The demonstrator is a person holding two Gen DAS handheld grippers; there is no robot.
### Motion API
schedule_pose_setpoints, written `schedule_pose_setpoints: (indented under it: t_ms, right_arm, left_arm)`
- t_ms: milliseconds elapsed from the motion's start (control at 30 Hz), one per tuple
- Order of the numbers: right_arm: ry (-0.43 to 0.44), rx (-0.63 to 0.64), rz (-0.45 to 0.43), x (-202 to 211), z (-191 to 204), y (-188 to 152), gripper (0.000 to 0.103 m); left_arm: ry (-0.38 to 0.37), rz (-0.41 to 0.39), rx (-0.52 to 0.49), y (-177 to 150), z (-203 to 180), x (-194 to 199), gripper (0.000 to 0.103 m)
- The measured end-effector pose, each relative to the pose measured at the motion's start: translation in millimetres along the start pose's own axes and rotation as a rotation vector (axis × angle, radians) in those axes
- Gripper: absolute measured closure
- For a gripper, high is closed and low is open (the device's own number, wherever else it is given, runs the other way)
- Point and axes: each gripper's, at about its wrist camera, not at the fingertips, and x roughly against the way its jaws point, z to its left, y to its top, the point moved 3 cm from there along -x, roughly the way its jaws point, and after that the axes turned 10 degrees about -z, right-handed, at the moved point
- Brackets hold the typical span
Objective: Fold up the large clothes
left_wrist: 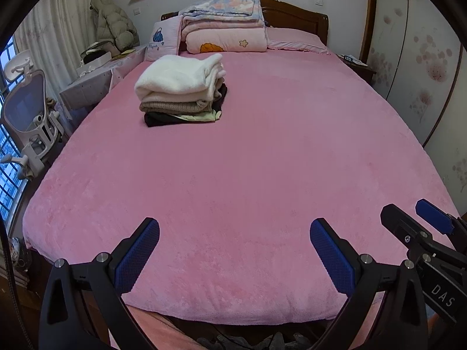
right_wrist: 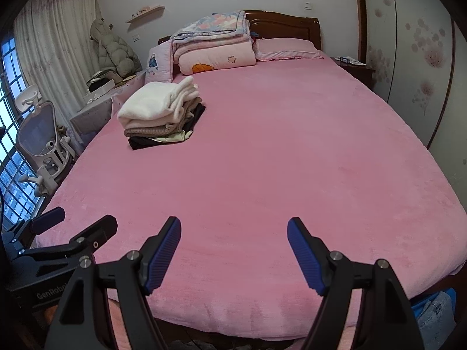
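While both tools hang over the foot edge of the bed, nothing lies between them and the folded clothes: bare pink bedspread (left_wrist: 248,151) fills the whole near and middle stretch. Left gripper (left_wrist: 235,250) has its blue-padded fingers (left_wrist: 137,256) spread wide, released, gripping nothing; right gripper (right_wrist: 233,250) likewise stands wide apart and empty. From the left wrist view the right gripper shows at the lower right, just beside the left one, both pointing toward the headboard (left_wrist: 294,14). Stack of folded clothes (left_wrist: 181,90) sits on the bedspread in the far left part of the bed, near its left edge and well apart from both grippers. Layers, top down: thick white fleece piece (right_wrist: 154,102), beige knit (left_wrist: 172,106), pale green piece (left_wrist: 201,116), black garment (left_wrist: 163,119) at the base. Stack lies flat, its long axis roughly across the bed, folded rounded edges facing the foot. Behind it: small pink pillow (left_wrist: 163,39) propped upright, folded quilts (left_wrist: 224,23) piled at the headboard, flat pink pillow (right_wrist: 286,48) to their right. Left of the bed: white office chair (left_wrist: 29,116), cluttered side table (left_wrist: 96,73), puffy jacket (left_wrist: 113,20) hanging by the curtain. Right side: wardrobe doors (left_wrist: 420,58) with flower pattern. Denim fabric (right_wrist: 435,318) shows below the bed's near right corner.
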Motion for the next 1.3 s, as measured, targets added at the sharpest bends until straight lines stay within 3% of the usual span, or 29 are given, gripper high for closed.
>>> schedule_pose_setpoints:
  t_ms: [267, 1300]
  right_arm:
    - [-0.003, -0.008, 0.022, -7.9, -2.8, -5.5, 0.027]
    - [0.002, 0.002, 0.015, -8.7, -2.4, -3.2, 0.027]
  left_arm:
    - [-0.018, 0.044, 0.023, -8.8, -1.7, -11.9, 0.000]
    - [-0.005, 0.047, 0.006, -7.6, -7.8, -16.3, 0.001]
